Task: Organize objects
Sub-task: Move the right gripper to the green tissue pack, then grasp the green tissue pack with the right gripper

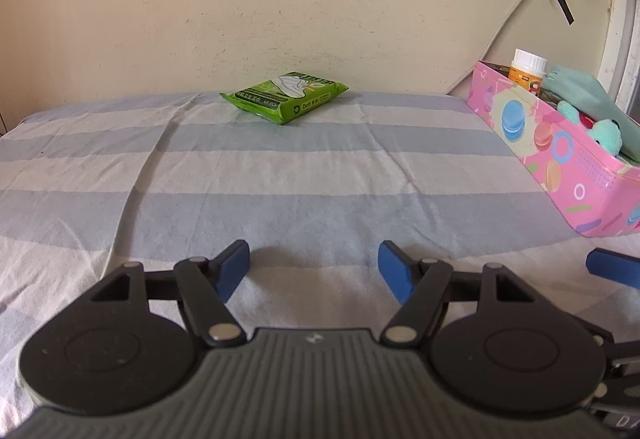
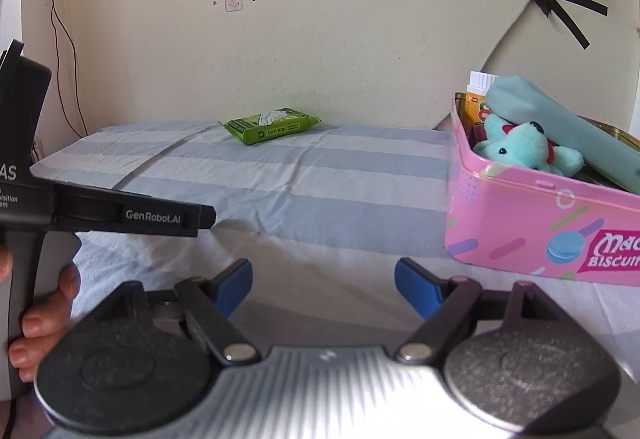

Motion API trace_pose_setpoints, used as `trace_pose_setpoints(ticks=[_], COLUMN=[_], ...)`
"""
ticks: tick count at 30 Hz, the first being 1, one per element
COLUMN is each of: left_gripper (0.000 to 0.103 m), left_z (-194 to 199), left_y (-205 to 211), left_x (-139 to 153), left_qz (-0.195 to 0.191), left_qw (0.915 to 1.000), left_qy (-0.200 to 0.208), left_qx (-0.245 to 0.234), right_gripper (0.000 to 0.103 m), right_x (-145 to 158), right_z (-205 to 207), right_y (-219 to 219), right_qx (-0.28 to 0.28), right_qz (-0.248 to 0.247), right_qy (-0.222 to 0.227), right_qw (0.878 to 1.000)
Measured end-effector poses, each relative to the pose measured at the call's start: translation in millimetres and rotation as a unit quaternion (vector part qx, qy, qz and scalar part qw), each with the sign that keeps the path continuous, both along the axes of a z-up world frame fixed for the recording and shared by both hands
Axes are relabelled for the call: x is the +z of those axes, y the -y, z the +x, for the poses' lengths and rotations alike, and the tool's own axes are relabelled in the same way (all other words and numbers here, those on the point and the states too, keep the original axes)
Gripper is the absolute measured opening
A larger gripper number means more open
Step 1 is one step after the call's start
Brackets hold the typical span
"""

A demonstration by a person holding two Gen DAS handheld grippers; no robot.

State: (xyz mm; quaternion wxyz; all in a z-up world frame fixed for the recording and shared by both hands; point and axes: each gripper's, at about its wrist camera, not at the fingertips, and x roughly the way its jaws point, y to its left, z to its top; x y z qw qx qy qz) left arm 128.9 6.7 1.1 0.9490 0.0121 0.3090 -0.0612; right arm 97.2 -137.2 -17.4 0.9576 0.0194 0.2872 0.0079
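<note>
A green wet-wipe packet lies flat at the far edge of the striped bed sheet, near the wall; it also shows in the right wrist view. A pink biscuit tin stands open at the right and holds a white-capped bottle, a teal plush toy and a teal cloth. The tin and plush show close in the right wrist view. My left gripper is open and empty above the sheet. My right gripper is open and empty, left of the tin.
The striped blue-and-white sheet covers the surface up to a cream wall. A black cable hangs on the wall at left. The left gripper's body and the holding hand fill the left of the right wrist view.
</note>
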Motion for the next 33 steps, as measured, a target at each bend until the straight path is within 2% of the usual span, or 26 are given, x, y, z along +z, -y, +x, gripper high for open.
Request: trace_pose_setpoints(ticks=[7, 10, 12, 14, 16, 19, 23, 26, 27, 29, 32, 33], left_gripper=[0.075, 0.076, 0.076, 0.076, 0.076, 0.076, 0.076, 0.077, 0.080, 0.080, 0.084, 0.086], left_z=[-2, -1, 0, 2, 4, 10, 26, 34, 35, 37, 40, 40], left_y=[0, -1, -4, -11, -27, -53, -75, -84, -85, -86, -79, -78], left_x=[0, 0, 1, 3, 8, 14, 11, 8, 9, 8, 7, 7], left_qz=[-0.008, -0.010, -0.012, -0.009, -0.018, -0.026, -0.032, -0.050, -0.055, -0.061, -0.047, -0.045], left_qw=[1.0000, 0.9999, 0.9999, 0.9998, 0.9986, 0.9930, 0.9865, 0.9841, 0.9838, 0.9827, 0.9840, 0.9845], left_qy=[-0.002, -0.004, -0.005, -0.004, 0.007, 0.023, 0.004, -0.016, -0.015, -0.014, -0.015, -0.016], left_qx=[0.002, 0.005, 0.008, 0.018, 0.049, 0.113, 0.161, 0.170, 0.170, 0.174, 0.171, 0.169], right_gripper=[0.082, 0.083, 0.083, 0.083, 0.083, 0.085, 0.086, 0.088, 0.092, 0.095, 0.092, 0.087], right_x=[1, 7, 12, 18, 22, 25, 24, 22, 22, 22, 20, 17], right_z=[5, 12, 20, 31, 47, 83, 145, 197, 212, 244, 290, 304], right_y=[5, 4, 0, -5, -8, -14, -32, -48, -52, -56, -41, -34], right_qx=[-0.018, -0.007, 0.001, 0.007, 0.016, 0.032, 0.045, 0.069, 0.078, 0.061, 0.037, 0.025], right_qz=[0.010, 0.018, 0.005, -0.013, -0.014, 0.009, 0.015, 0.012, 0.006, -0.008, 0.035, 0.055], right_qy=[-0.010, -0.018, -0.017, -0.014, -0.015, -0.017, -0.013, -0.015, -0.016, -0.008, -0.020, -0.031], right_qw=[1.000, 1.000, 1.000, 1.000, 1.000, 0.999, 0.999, 0.997, 0.997, 0.998, 0.999, 0.998])
